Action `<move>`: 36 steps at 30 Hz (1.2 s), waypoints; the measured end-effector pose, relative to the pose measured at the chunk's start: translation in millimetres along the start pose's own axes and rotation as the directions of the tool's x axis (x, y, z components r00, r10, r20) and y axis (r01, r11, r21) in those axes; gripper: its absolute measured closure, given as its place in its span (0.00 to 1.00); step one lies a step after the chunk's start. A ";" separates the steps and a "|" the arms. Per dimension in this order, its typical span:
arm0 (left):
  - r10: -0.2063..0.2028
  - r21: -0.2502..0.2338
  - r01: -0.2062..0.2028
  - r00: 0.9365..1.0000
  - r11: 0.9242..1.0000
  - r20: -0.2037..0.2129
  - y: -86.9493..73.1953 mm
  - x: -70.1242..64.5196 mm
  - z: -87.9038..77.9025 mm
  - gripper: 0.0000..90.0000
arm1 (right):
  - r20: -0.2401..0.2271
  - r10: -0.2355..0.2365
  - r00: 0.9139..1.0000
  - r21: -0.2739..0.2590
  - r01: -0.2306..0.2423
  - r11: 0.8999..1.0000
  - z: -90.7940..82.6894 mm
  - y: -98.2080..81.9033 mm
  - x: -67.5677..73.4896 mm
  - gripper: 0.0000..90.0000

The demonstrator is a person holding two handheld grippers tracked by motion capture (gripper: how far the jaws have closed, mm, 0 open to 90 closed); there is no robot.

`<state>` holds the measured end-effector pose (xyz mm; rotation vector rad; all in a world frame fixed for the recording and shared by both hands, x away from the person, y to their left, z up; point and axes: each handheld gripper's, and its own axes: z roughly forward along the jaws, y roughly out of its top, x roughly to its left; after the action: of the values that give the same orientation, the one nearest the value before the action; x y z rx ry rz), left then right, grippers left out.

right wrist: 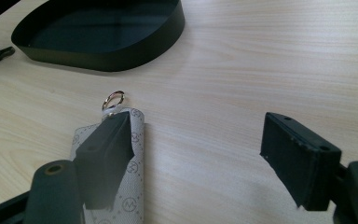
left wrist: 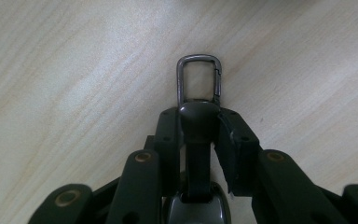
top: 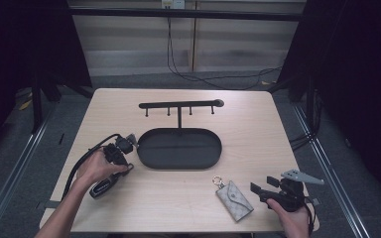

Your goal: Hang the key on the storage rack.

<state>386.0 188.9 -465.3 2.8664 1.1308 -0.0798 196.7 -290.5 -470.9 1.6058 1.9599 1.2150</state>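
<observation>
1. Nearest the table's front edge, at the right: right gripper (top: pixel 256 190) in the person's right hand (top: pixel 290 218); jaws stand apart with bare wood between them, nothing gripped; grey three-cornered plate on top.
2. Just left of that gripper: pale patterned key pouch (top: pixel 234 200) lying flat on the table (top: pixel 248 124), small metal ring (top: pixel 217 180) at its far end; in the right gripper view one jaw sits in front of the pouch (right wrist: pixel 133 186), whether it touches it cannot be told; the other jaw stands well off to the side, clear of it.
3. Front left: person's left hand (top: pixel 96 167) wrapped round the left gripper (top: pixel 129 141), cable trailing back along the forearm; gripper points toward the tray.
4. Left gripper view: jaws drawn in tight on a dark strap with a dark metal cap; a metal clip (left wrist: pixel 199 77), a rounded rectangular loop, sticks out past the jaw tips above the wood; the strap runs back between the jaws to a dark rounded piece at the bottom edge, what it is cannot be told.
5. Mid-table: black oval tray (top: pixel 213 158), shallow wall; left gripper tips sit just beside its left end; pouch lies near its front right, apart from it.
6. Farther back: thin post rising from the tray's far side to a black hook bar (top: pixel 178 104) with four short pegs hanging down.
7. Beyond the table: grey floor, loose black cables, pale wall panels.
</observation>
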 end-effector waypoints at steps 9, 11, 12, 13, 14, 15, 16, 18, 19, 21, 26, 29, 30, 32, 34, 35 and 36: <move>-0.023 -0.035 0.024 0.999 0.999 0.029 -4.6 4.0 -9.8 0.79 | 0.000 0.003 1.000 0.005 -0.003 1.000 0.4 0.0 -0.5 0.28; -0.023 -0.048 0.024 0.999 0.999 0.037 -6.9 5.2 -14.1 0.79 | 0.000 0.005 1.000 0.004 -0.005 1.000 0.2 0.0 -0.5 0.28; -0.016 -0.057 0.018 0.999 0.998 0.042 -8.3 6.2 -16.3 0.79 | 0.000 0.005 1.000 0.003 -0.005 1.000 0.2 -0.1 -0.7 0.28; -0.025 -0.068 0.028 0.999 0.997 0.048 -9.9 6.2 -18.7 0.79 | -0.002 0.006 1.000 0.001 -0.006 1.000 0.2 -0.1 -0.8 0.28; -0.020 -0.082 0.024 0.998 0.996 0.054 -11.5 7.3 -21.7 0.79 | -0.002 0.006 1.000 0.001 -0.006 1.000 0.4 -0.1 -1.1 0.28; -0.019 -0.091 0.024 0.998 0.996 0.056 -13.0 8.2 -24.7 0.79 | -0.002 0.006 1.000 0.001 -0.006 1.000 0.4 -0.1 -1.1 0.28; -0.022 -0.108 0.028 0.998 0.994 0.060 -14.4 8.9 -26.9 0.79 | -0.001 0.007 1.000 0.003 -0.007 1.000 0.4 0.0 -1.0 0.28; -0.026 -0.118 0.034 0.997 0.992 0.068 -16.7 9.4 -31.8 0.79 | -0.001 0.008 1.000 0.002 -0.008 1.000 0.6 0.0 -1.2 0.28; -0.032 -0.118 0.039 0.997 0.992 0.065 -17.8 9.4 -34.5 0.79 | -0.001 0.008 1.000 0.002 -0.008 1.000 0.6 0.0 -1.2 0.28; -0.044 -0.133 0.051 0.997 0.990 0.057 -20.4 9.3 -39.0 0.79 | -0.002 0.012 1.000 0.002 -0.012 1.000 0.2 0.0 -1.3 0.28; -0.041 -0.160 0.051 0.997 0.986 0.063 -28.3 11.7 -52.4 0.79 | -0.003 0.015 1.000 0.002 -0.015 1.000 0.0 -0.1 -1.5 0.28; -0.046 -0.187 0.058 0.997 0.981 0.065 -33.6 13.8 -58.2 0.79 | -0.001 0.018 1.000 0.002 -0.018 1.000 0.2 -0.1 -2.0 0.28; -0.046 -0.190 0.058 0.997 0.980 0.068 -35.1 14.5 -60.3 0.79 | -0.001 0.020 1.000 0.002 -0.020 1.000 0.3 0.0 -2.2 0.28; -0.056 -0.207 0.070 0.996 0.976 0.071 -38.8 15.2 -65.1 0.79 | -0.001 0.019 1.000 0.002 -0.019 1.000 0.2 -0.1 -2.1 0.28; -0.064 -0.217 0.078 0.995 0.973 0.073 -41.3 15.7 -69.4 0.79 | -0.002 0.017 1.000 0.002 -0.017 1.000 0.2 -0.1 -1.9 0.28; -0.068 -0.222 0.082 0.995 0.972 0.069 -42.6 16.2 -72.2 0.79 | -0.003 0.016 1.000 0.001 -0.016 1.000 0.1 0.0 -1.9 0.28; -0.066 -0.221 0.082 0.995 0.972 0.079 -43.5 16.5 -75.0 0.79 | -0.003 0.016 1.000 0.001 -0.016 1.000 0.2 0.0 -1.9 0.28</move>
<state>370.3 237.4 -393.2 2.6038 1.1531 -0.0534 197.5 -292.2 -471.6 1.6238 1.9539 1.2236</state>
